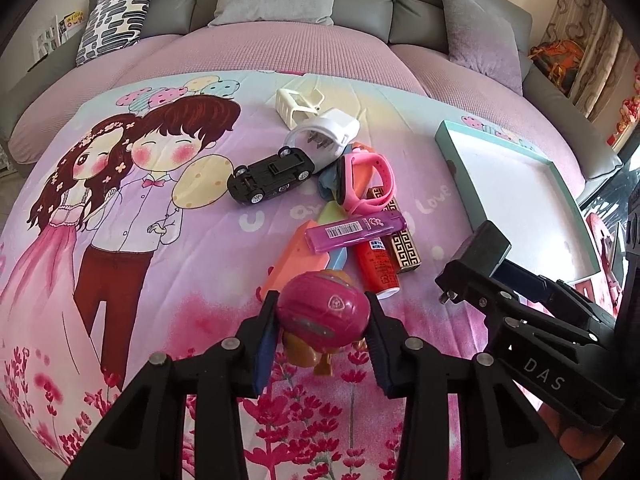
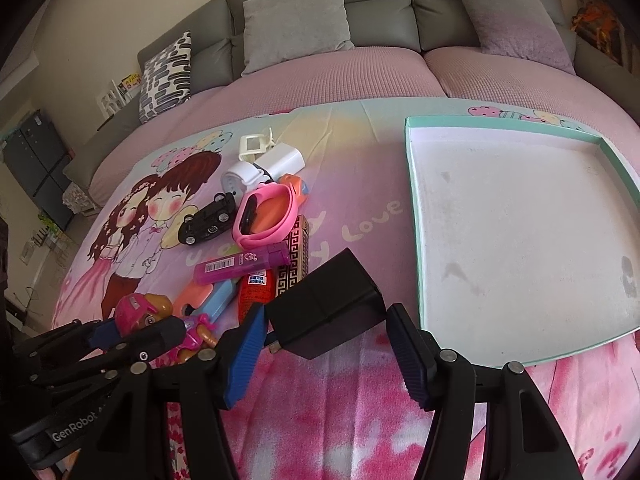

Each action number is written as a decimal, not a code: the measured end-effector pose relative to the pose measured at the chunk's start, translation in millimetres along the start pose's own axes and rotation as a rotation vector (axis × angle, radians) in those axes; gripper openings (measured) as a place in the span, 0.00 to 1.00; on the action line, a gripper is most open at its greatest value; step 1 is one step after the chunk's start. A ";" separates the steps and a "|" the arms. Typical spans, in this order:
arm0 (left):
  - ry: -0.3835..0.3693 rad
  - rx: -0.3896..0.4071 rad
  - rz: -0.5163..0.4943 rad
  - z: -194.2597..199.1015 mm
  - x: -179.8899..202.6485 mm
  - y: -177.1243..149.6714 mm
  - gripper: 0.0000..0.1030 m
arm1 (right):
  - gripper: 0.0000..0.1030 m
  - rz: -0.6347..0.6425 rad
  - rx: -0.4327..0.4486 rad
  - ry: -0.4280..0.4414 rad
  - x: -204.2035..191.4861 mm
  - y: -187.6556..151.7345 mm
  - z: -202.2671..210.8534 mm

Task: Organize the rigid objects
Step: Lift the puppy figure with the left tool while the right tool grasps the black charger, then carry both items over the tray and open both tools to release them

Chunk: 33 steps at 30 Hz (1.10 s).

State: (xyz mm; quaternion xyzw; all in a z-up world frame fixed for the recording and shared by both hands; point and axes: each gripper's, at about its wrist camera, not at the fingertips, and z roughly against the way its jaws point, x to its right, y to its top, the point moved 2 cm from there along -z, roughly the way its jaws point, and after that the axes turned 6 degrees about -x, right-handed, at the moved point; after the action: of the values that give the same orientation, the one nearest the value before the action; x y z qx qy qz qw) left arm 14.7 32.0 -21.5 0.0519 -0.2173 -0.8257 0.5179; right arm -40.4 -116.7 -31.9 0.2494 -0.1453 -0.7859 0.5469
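Bare blanket point(image 2: 360, 208) separates the toy pile point(image 2: 256, 240) from the tray point(image 2: 412, 216), whose white floor lies unobstructed

Shallow teal-rimmed cardboard tray point(image 2: 520, 236) lies on the cartoon-printed bedspread point(image 2: 360, 216), to the right of a heap of small items. In the heap: black toy car point(image 2: 208, 219) upside down at left, pink silicone wristband point(image 2: 266, 216) just right of it, purple plastic lighter point(image 2: 240, 266) nearer, lying across the red tube point(image 2: 256, 292); white charger plug point(image 2: 284, 160) behind. Grey sofa cushions point(image 2: 296, 20) stand behind everything.

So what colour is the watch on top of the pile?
The watch is pink with a black face, clearest in the right wrist view.
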 end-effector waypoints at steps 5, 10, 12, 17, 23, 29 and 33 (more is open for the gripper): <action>-0.008 0.032 0.001 10.5 1.3 2.3 0.40 | 0.63 -0.002 0.030 0.007 -0.9 2.3 7.1; -0.020 0.068 0.012 21.9 0.6 6.2 0.40 | 0.63 -0.022 0.076 0.006 2.5 6.6 19.9; -0.014 0.075 0.017 24.1 3.1 10.6 0.40 | 0.63 -0.032 0.104 -0.002 5.0 10.5 28.2; -0.015 0.095 0.001 28.1 22.2 30.9 0.40 | 0.63 -0.067 0.150 -0.063 21.8 26.9 47.7; -0.031 0.089 -0.077 20.2 63.7 61.5 0.40 | 0.63 -0.143 0.200 -0.168 63.0 49.7 62.9; -0.009 0.093 -0.191 6.7 117.2 92.8 0.40 | 0.63 -0.262 0.213 -0.208 115.0 58.7 62.0; 0.027 0.102 -0.261 -3.5 151.5 112.6 0.40 | 0.63 -0.298 0.228 -0.281 143.9 58.7 63.2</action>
State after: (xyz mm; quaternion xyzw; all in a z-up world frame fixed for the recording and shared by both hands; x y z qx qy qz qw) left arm 40.1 -143.7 42.9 0.1171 -0.2435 -0.8733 0.4054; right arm -69.0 -274.7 16.7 0.2164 -0.2694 -0.8634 0.3677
